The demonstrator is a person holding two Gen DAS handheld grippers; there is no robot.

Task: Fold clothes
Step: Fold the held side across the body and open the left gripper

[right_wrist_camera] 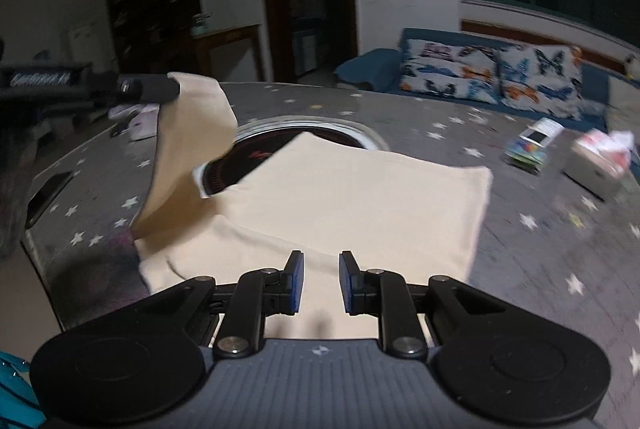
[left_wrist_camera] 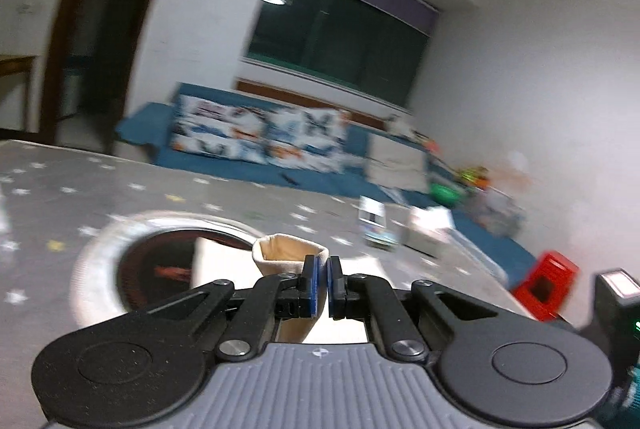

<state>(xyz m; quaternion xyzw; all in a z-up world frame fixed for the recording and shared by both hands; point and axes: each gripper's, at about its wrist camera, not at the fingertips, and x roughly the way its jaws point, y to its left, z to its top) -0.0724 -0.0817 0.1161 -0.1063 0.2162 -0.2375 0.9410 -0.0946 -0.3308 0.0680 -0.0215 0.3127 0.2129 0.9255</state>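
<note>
A cream garment (right_wrist_camera: 352,197) lies partly folded on the grey star-patterned table (right_wrist_camera: 520,261). My left gripper (left_wrist_camera: 321,281) is shut on a cream sleeve end (left_wrist_camera: 280,255), lifted above the table. In the right wrist view the left gripper (right_wrist_camera: 168,87) holds that sleeve (right_wrist_camera: 188,149) up at the left, the cloth hanging down to the table. My right gripper (right_wrist_camera: 320,281) is open and empty, low over the garment's near edge.
A round dark inset with a pale rim (right_wrist_camera: 280,139) sits in the table under the garment's far corner. A small colourful box (right_wrist_camera: 532,145) and a tissue box (right_wrist_camera: 600,165) stand at the right. A blue sofa with cushions (right_wrist_camera: 492,77) lies beyond. A red stool (left_wrist_camera: 544,285) stands beside the table.
</note>
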